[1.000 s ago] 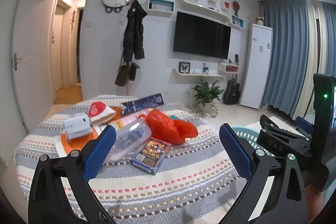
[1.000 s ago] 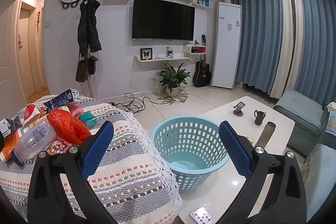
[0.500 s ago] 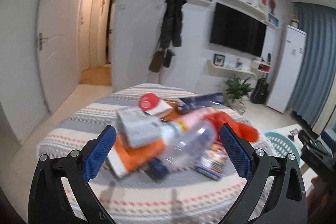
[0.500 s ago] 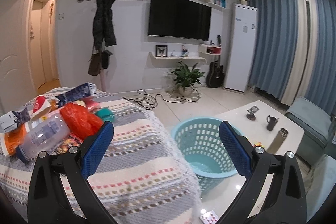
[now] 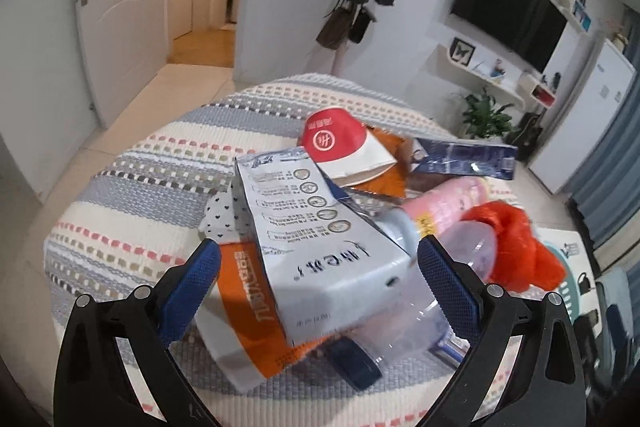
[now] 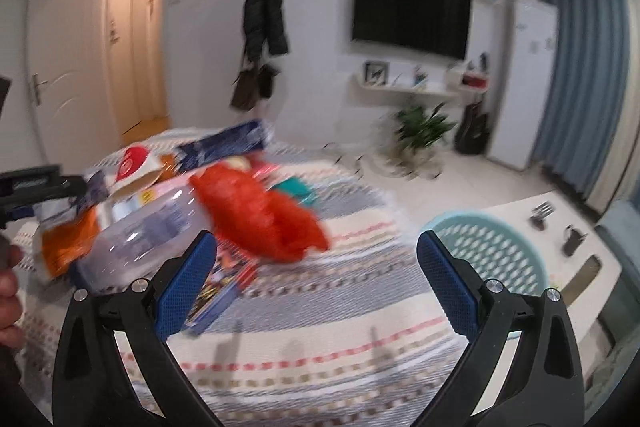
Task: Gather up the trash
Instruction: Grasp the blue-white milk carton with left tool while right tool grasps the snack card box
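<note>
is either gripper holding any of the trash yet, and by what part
Nothing is held. The left gripper is open, its fingers straddling the white carton atop the pile without closing. The right gripper is open over the striped cloth.

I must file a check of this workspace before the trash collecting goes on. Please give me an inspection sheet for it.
Surface: round table under a striped woven cloth.
Job's things: white milk carton on top of an orange-and-white bag, clear plastic bottle, red-and-white paper cup, crumpled red plastic bag, dark blue box; light blue perforated basket beside the table.
Clutter: mug on the white low table.
Grippers: left gripper open around the carton; right gripper open, holding nothing.
Cables: too blurred to tell.
Surroundings: wall television, hanging black coat, potted plant.
</note>
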